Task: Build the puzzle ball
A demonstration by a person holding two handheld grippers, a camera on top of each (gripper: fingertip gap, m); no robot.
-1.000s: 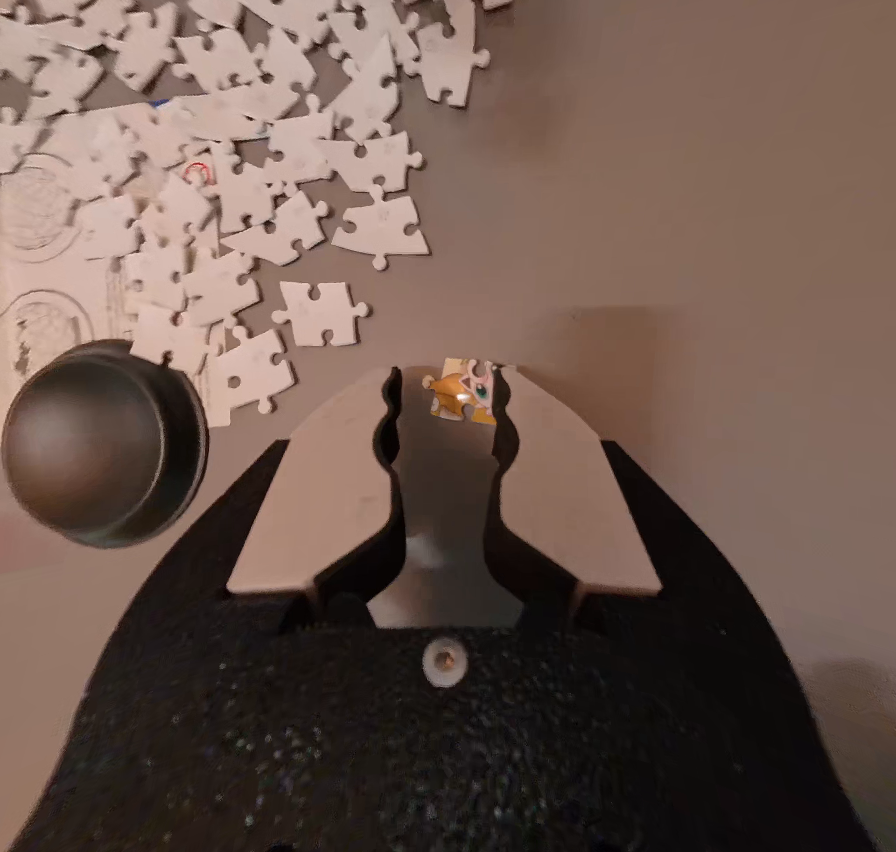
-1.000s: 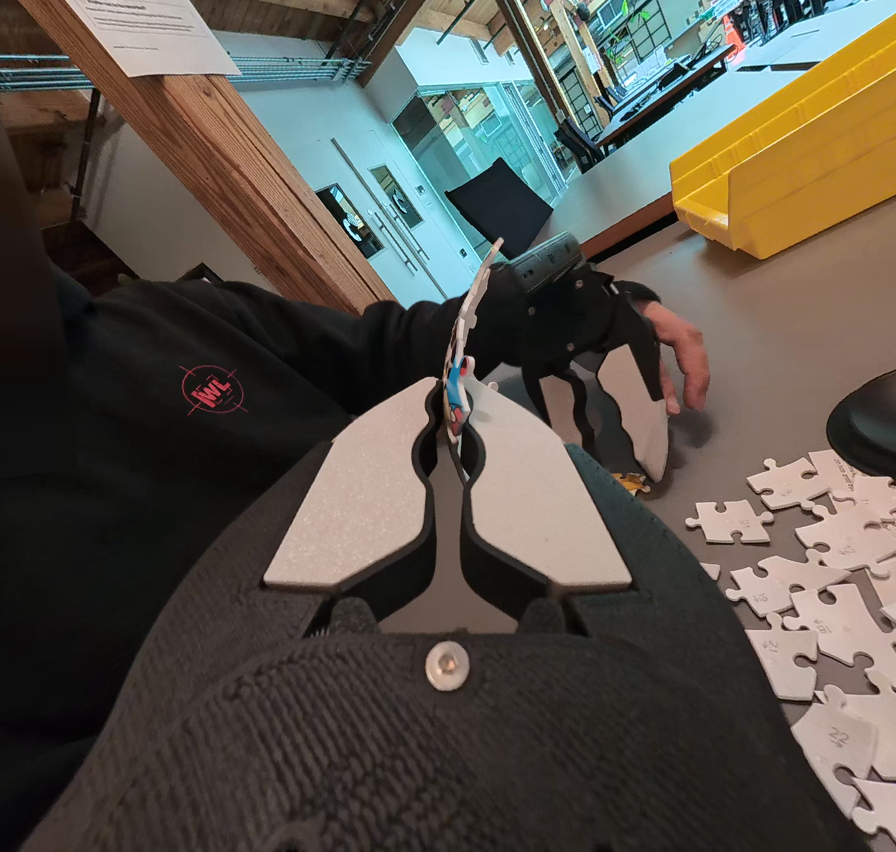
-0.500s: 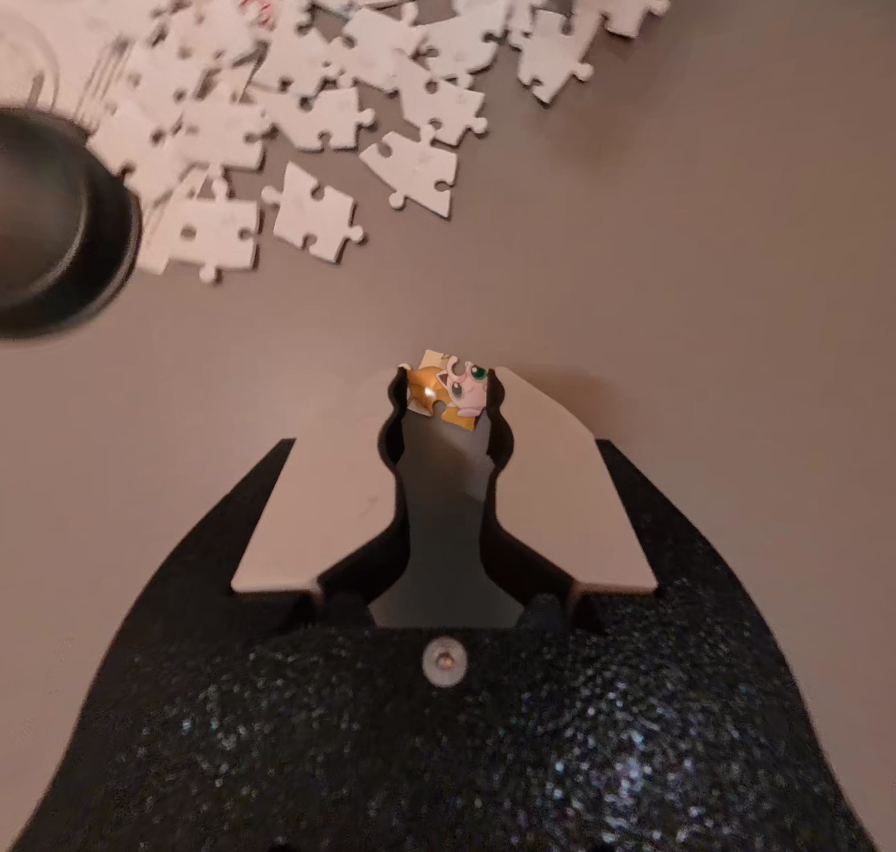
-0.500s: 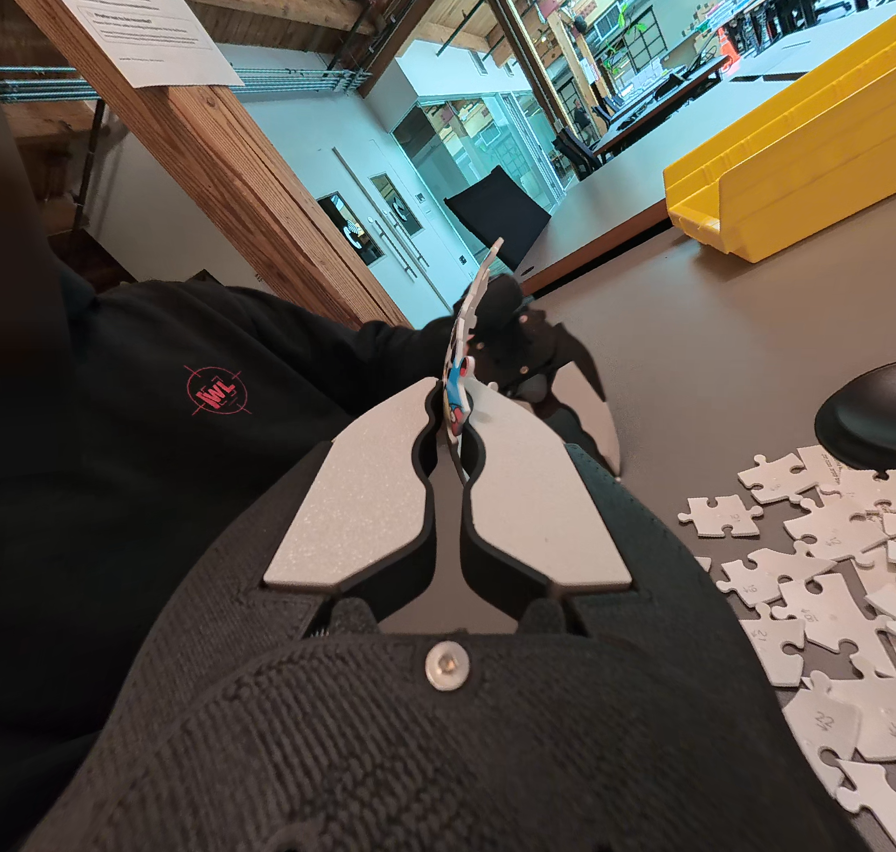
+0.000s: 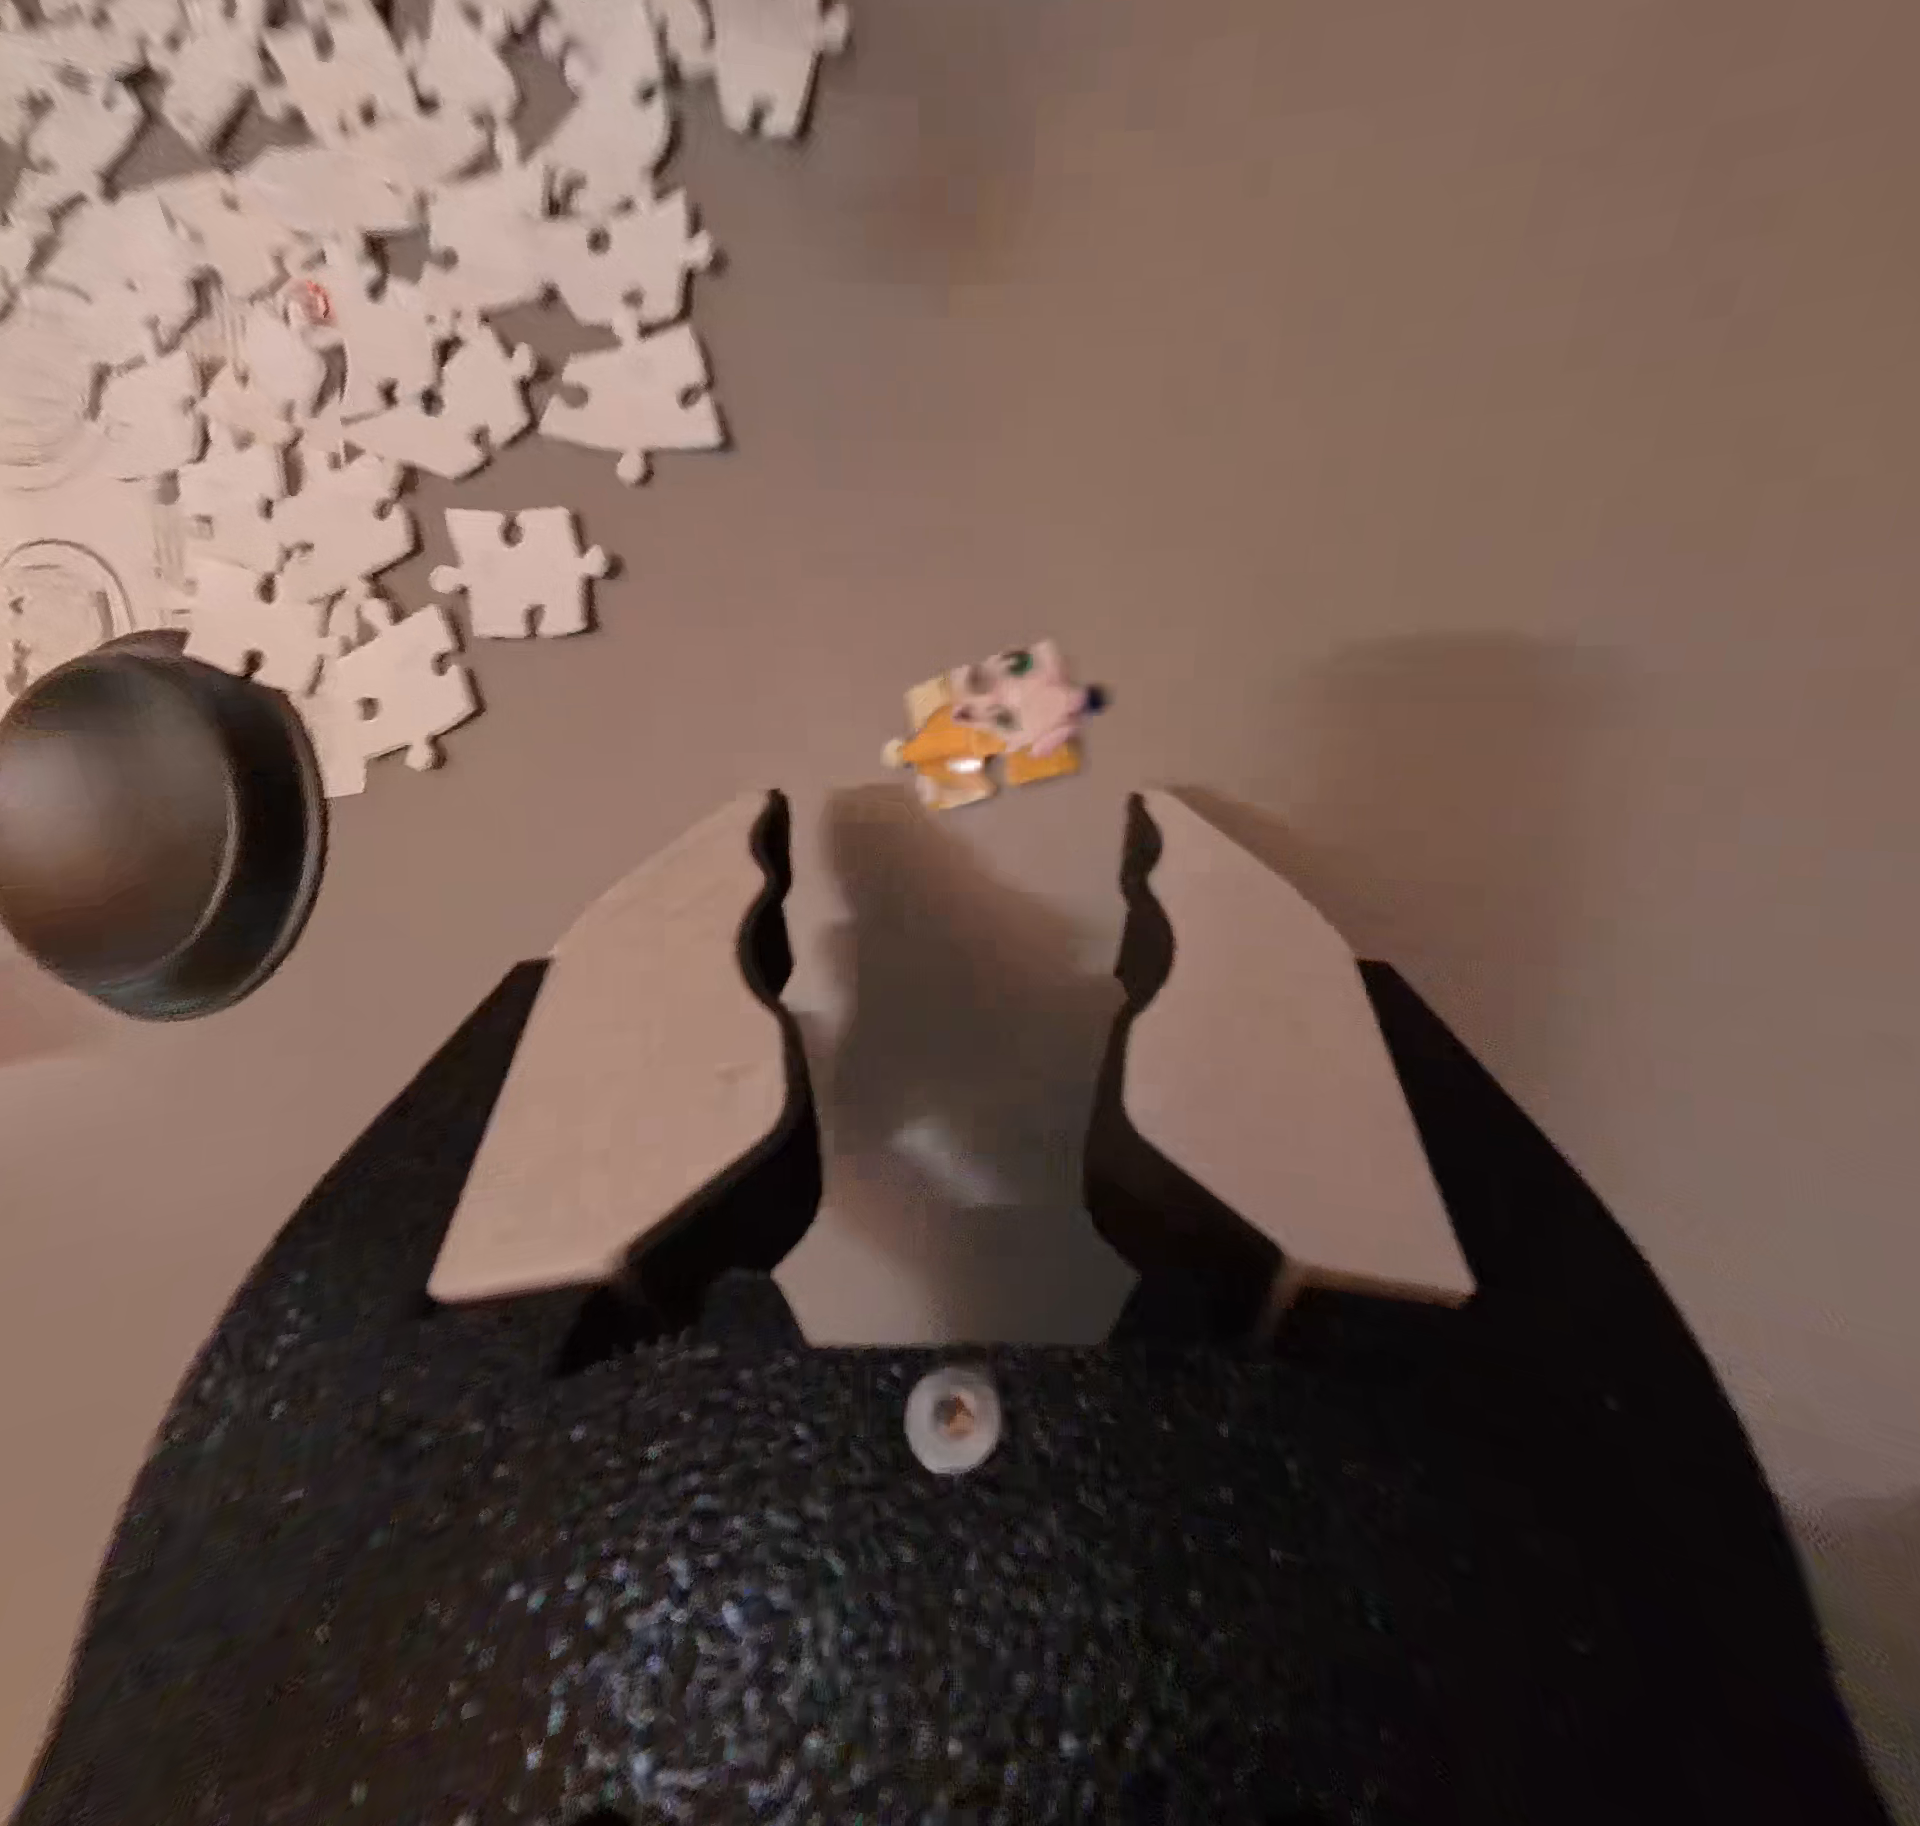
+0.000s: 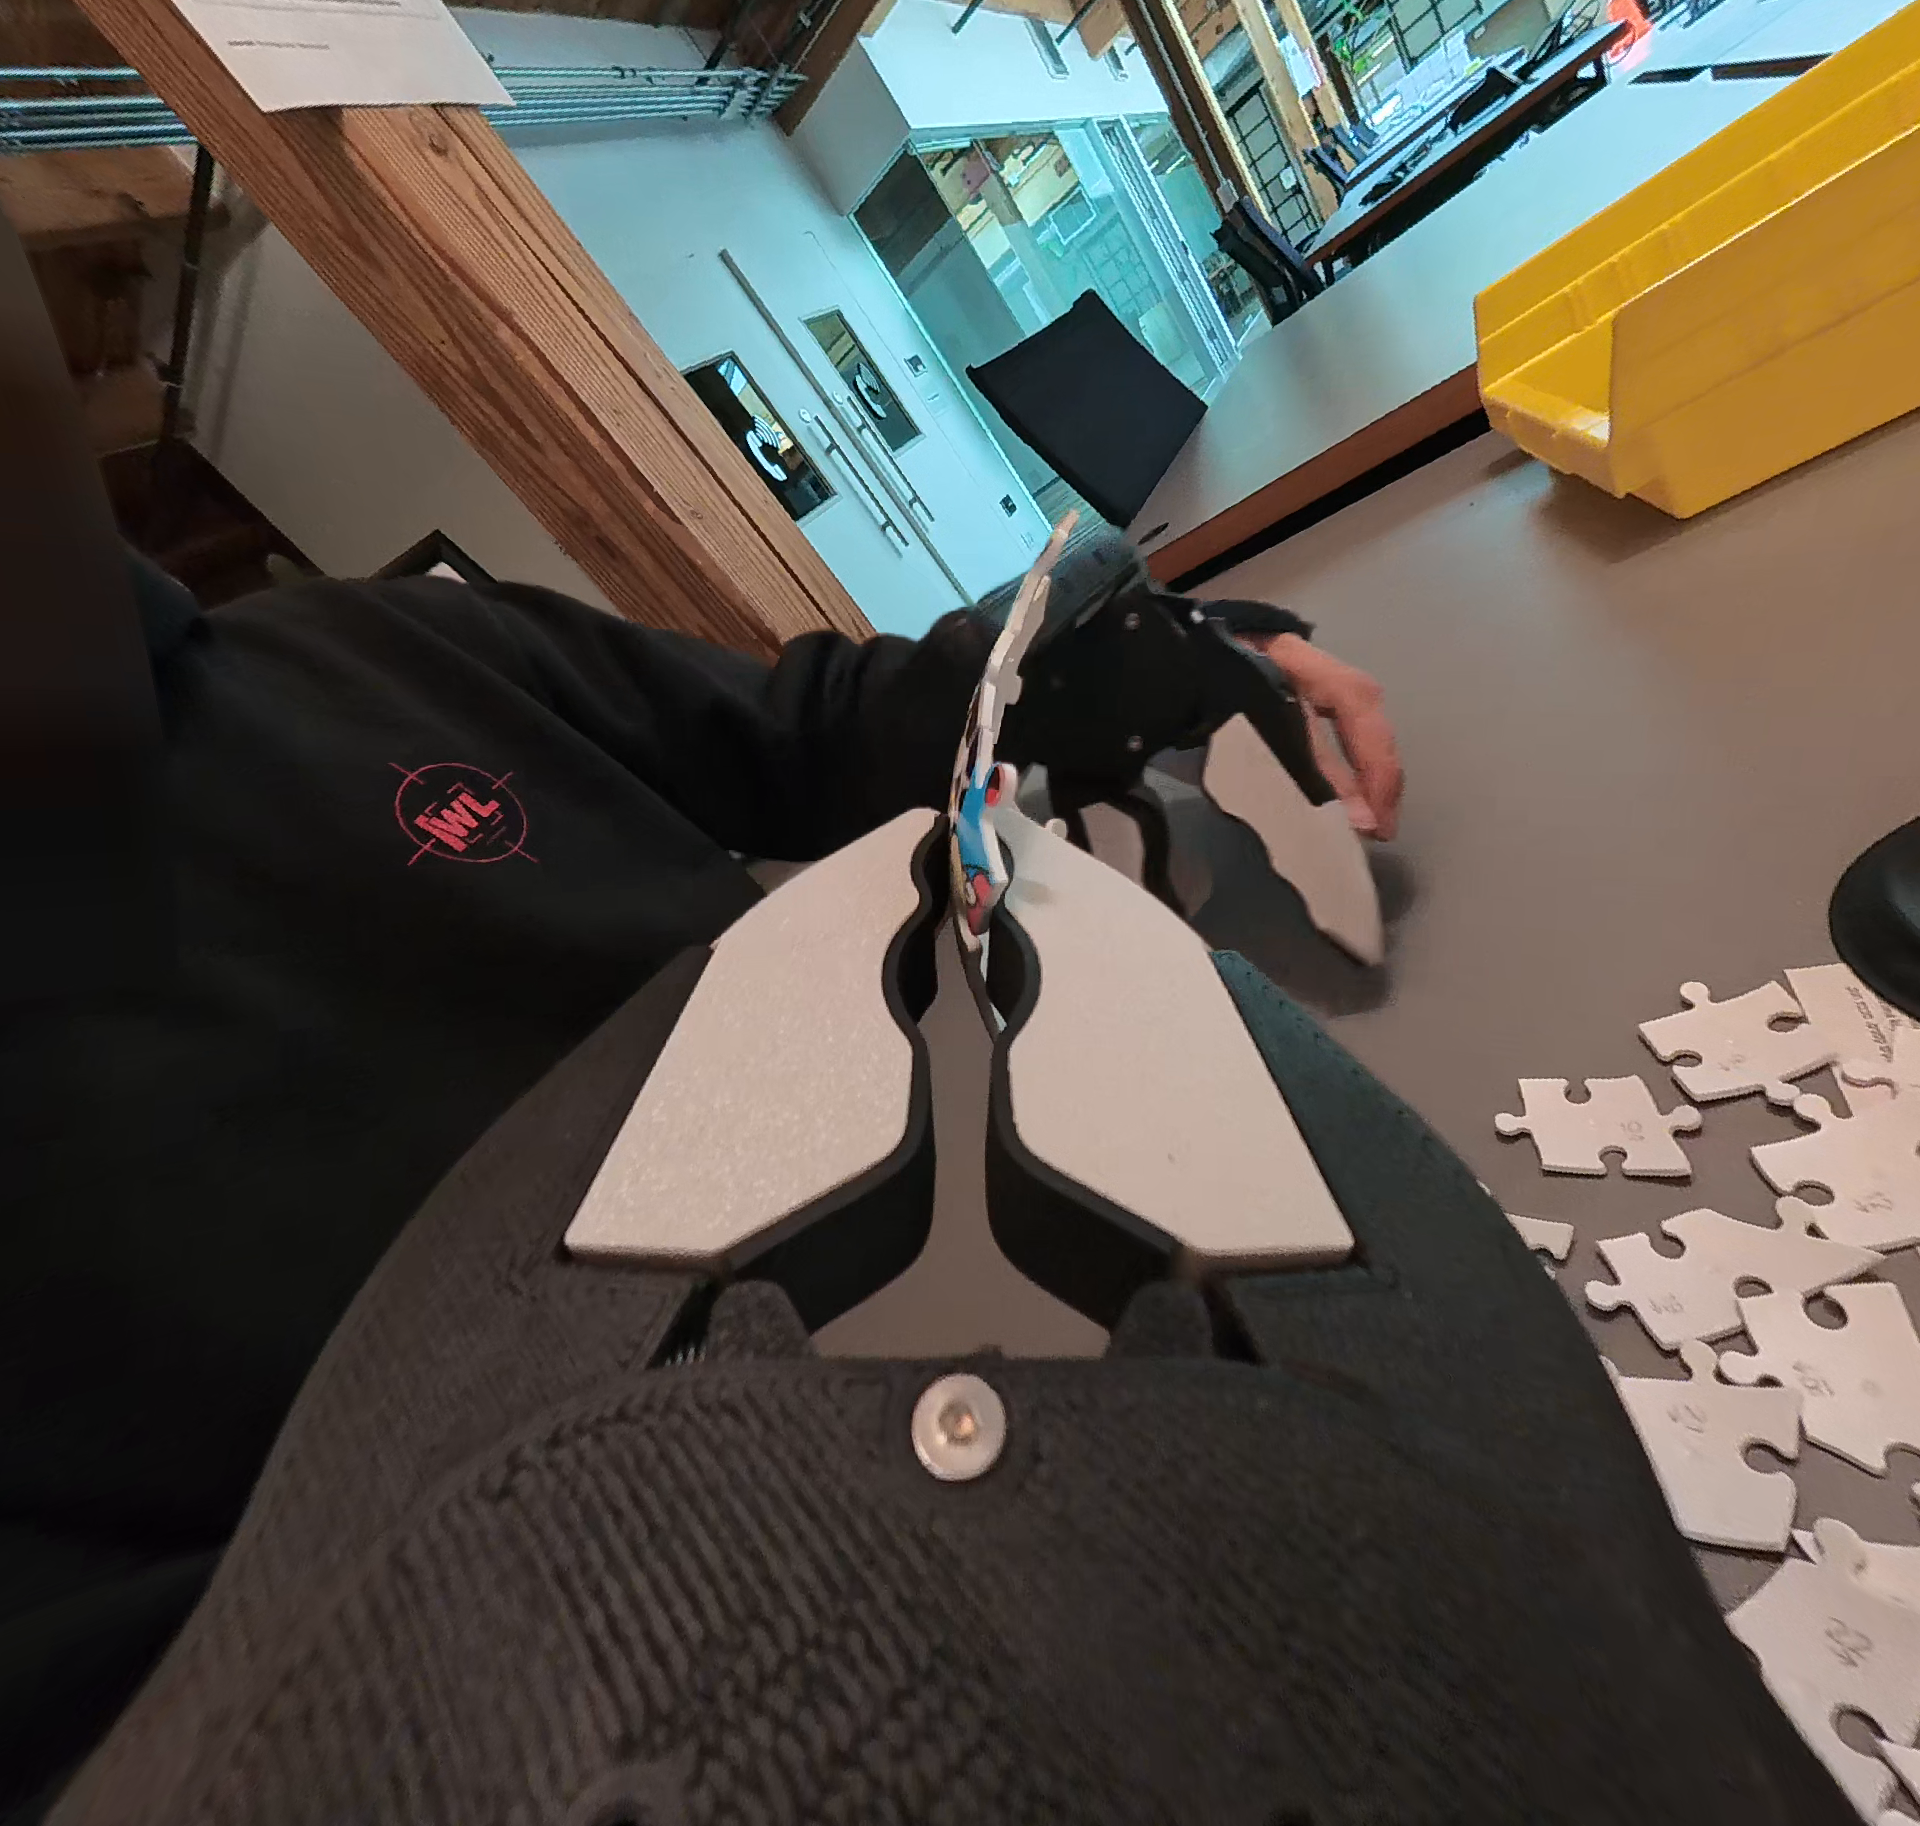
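My left gripper is open above the brown table. A small colourful puzzle piece lies face up on the table just beyond its fingertips, apart from them. A heap of white face-down puzzle pieces lies at the upper left. My right gripper is shut on a curved strip of joined puzzle pieces, held upright and seen edge-on. In the right wrist view the left gripper shows farther off, open, near the table, with a hand behind it.
A round black stand sits left of the left gripper; its edge also shows in the right wrist view. A yellow bin stands at the far right. White pieces lie to the right. A person's black sleeve crosses behind. Tip to tip, the grippers are about 20 cm apart.
My left gripper held the colourful piece half a second ago; now its jaws have spread and the piece lies on the table ahead. The right gripper keeps its hold.
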